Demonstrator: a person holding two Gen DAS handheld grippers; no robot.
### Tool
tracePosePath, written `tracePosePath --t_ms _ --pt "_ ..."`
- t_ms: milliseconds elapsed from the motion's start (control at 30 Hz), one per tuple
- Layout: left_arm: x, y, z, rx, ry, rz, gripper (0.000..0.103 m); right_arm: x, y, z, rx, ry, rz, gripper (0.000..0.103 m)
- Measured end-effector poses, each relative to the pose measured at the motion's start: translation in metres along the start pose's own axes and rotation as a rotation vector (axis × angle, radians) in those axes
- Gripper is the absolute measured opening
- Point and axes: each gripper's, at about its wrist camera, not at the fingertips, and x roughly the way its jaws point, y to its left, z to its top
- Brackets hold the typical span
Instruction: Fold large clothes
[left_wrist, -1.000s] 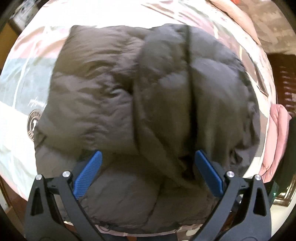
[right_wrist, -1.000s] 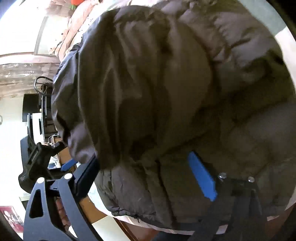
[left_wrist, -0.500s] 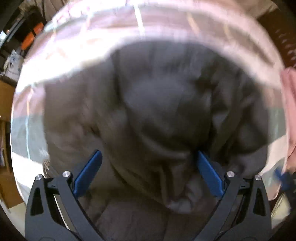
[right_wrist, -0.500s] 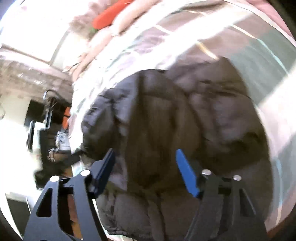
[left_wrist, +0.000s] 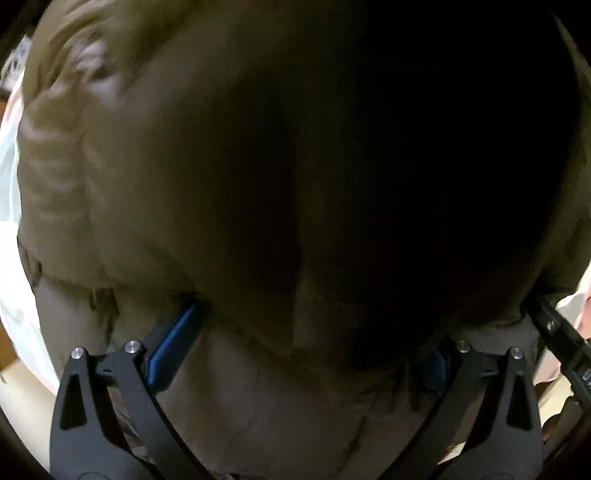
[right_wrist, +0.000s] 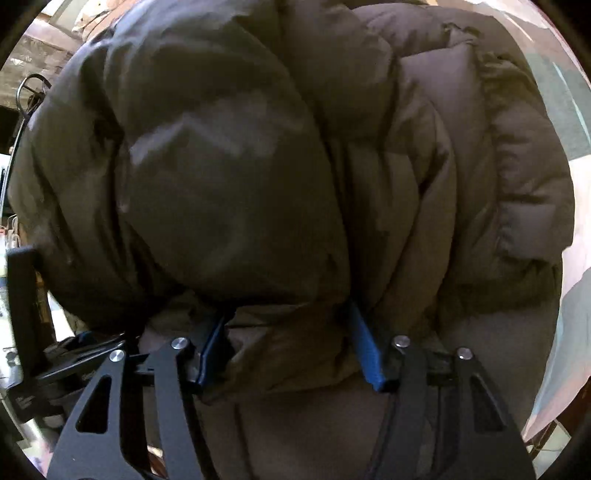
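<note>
Right wrist view: right gripper (right_wrist: 291, 343) fingers closing around a fold of puffy olive-brown quilted jacket (right_wrist: 258, 166) at 6 o'clock, left gripper (left_wrist: 303, 343) spread wide; slick padding could slip free.

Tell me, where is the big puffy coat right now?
The brown puffer jacket lies bunched on the pale bedspread, filling both wrist views. A fold of it sits between the closing right tongs, and the left tongs straddle it.
</note>
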Motion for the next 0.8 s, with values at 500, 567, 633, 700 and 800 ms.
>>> tracePosePath --t_ms 500,567,633,700,800 --pt "-0.024 -0.007 -0.011 -0.008 -0.068 0.013 0.101 -0.044 0.156 0.137 -0.328 -0.080 0.109 0.062" --pt "-0.019 -0.008 -0.013 0.007 -0.052 0.029 0.101 -0.003 0.165 0.135 -0.391 -0.016 -0.018 0.065" --pt "-0.013 -0.009 -0.019 0.005 -0.032 0.018 0.101 0.022 0.172 0.122 -0.477 -0.019 -0.103 0.069" --pt "-0.008 -0.011 -0.020 -0.006 -0.018 0.008 0.101 0.032 0.174 0.115 -0.508 -0.016 -0.151 0.070" --pt "-0.007 -0.009 -0.017 -0.010 -0.013 -0.005 0.101 0.018 0.168 0.120 -0.481 -0.026 -0.107 0.069"
